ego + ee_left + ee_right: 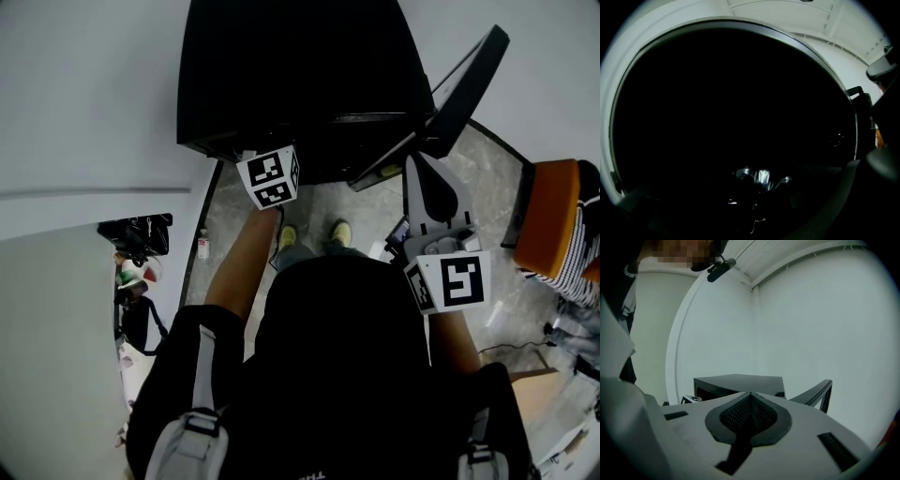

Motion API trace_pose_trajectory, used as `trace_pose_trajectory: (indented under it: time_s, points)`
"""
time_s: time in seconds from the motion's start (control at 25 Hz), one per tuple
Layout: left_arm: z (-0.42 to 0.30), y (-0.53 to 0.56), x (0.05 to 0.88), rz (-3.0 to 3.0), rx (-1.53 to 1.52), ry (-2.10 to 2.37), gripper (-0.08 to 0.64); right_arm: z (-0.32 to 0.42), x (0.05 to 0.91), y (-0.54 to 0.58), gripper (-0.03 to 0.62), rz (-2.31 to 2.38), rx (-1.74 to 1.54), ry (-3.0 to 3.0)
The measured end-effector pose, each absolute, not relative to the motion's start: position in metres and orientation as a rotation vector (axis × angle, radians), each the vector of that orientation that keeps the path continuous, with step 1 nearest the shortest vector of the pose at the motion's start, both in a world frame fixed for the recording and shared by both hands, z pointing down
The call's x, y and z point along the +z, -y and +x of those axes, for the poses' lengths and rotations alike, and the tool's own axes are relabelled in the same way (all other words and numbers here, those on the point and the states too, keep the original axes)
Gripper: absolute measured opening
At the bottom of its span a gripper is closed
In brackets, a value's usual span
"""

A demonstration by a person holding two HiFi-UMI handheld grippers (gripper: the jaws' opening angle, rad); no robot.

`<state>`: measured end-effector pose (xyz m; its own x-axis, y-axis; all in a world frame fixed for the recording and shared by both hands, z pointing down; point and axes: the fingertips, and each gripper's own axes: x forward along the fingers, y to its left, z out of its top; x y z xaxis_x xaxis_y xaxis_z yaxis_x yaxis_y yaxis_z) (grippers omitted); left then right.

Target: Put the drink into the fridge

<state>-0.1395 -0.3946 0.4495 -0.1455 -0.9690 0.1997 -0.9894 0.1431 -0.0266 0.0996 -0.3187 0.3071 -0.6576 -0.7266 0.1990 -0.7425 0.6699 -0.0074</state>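
Observation:
The black fridge (300, 75) stands on the floor in front of me, its door (459, 89) swung open to the right. My left gripper's marker cube (269, 178) is at the fridge's front edge and its jaws reach into the dark inside, hidden from the head view. In the left gripper view almost all is black. The drink (761, 177), a dark thing with shiny glints, sits between the wide-set jaws of my left gripper (759, 183). My right gripper (419, 161) hangs near the door's lower edge, shut and empty (750, 397).
A small white bottle (203, 246) stands on the floor by the left wall. A black bag and clutter (136, 234) lie at the left. An orange seat (548, 230) and a person in a striped sleeve are at the right. My feet (314, 234) are close to the fridge.

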Motion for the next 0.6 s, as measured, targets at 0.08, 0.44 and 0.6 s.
trace_pose_trajectory:
  time_s: [0.08,0.44,0.6]
  points:
    - [-0.142,0.399,0.45,1.942,0.229,2.282,0.314,0.097,0.307,0.317,0.008,1.198,0.131,2.707]
    - [-0.138,0.407,0.45,1.976,0.242,2.296,0.316,0.093,0.307,0.307,0.009,1.195,0.144,2.723]
    - [-0.134,0.399,0.454,1.997,0.177,2.236,0.354,0.095,0.306,0.303,0.008,1.201,0.145,2.73]
